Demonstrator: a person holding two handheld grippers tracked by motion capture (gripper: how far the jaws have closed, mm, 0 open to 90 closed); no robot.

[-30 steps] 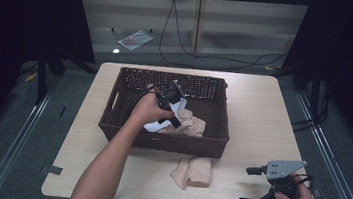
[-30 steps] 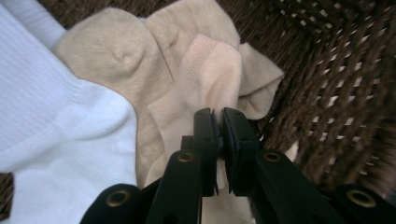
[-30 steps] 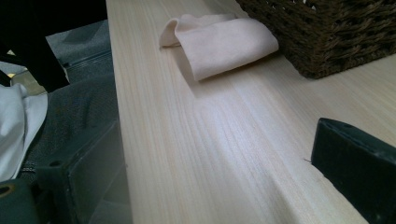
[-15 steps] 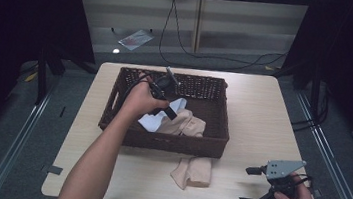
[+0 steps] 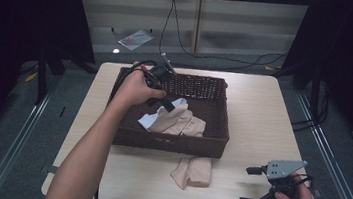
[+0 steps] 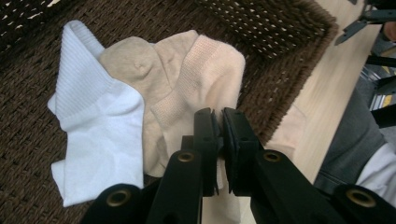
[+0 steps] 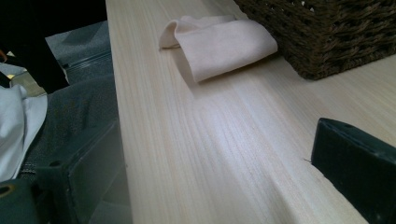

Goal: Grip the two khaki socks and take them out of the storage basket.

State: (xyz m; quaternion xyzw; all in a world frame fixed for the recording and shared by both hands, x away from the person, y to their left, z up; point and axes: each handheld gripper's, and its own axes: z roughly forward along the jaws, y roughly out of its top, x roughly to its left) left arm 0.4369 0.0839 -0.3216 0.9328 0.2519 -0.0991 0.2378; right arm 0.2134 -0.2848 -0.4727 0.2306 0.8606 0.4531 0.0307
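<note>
Light falls from overhead onto the pale bench (image 5: 263, 119), which shows bright while the surroundings at both sides sink into near black. The high view is soft and slightly grainy. In the right gripper view a whitish sheen lies on the wood, and the near black fingers (image 7: 355, 168) are blurred

The left gripper (image 6: 216, 122) hides the peach sock's (image 6: 205, 79) lower part.

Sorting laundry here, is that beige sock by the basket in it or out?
Out. The beige sock lies folded on the table, just outside the basket.
</note>
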